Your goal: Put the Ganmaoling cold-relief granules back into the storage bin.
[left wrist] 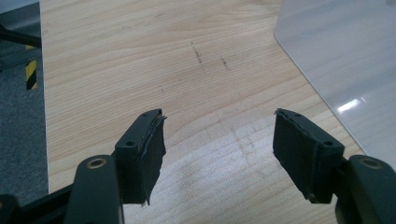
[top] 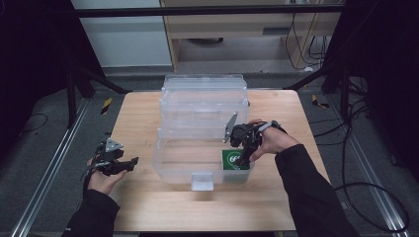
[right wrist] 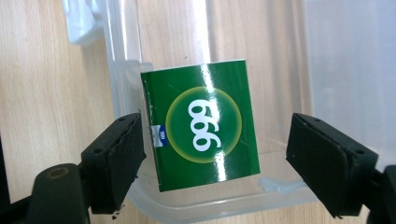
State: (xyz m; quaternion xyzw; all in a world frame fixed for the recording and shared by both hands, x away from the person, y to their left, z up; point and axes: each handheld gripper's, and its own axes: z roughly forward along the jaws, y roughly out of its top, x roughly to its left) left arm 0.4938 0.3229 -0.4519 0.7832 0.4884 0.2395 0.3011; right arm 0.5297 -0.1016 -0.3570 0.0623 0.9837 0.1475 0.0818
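Right claw (right wrist: pixel 212 158) stood wide, jaws either side of the green box (right wrist: pixel 201 125) marked 999; left pad close to the box's edge, maybe brushing it, right pad well clear, so nothing gripped. Box sat tilted in the near right corner of the clear bin (top: pixel 170 163), leaning toward the wall.

Risks, as judged: closing on a tilted box could pinch one corner and twist it out; glossy faces looked slippery; the near jaw could catch the bin rim and drag the bin along the surface (top: pixel 143 118); lifting off-centre could let the box drop back or tip over the wall.

Left claw (left wrist: pixel 218 149) was open and empty over bare wood at the left, just beside the bin, not steadying it.

Bin held that one green box; lid (top: pixel 205 98) stood raised at the far side, latch tab (top: pixel 202 180) at the near wall
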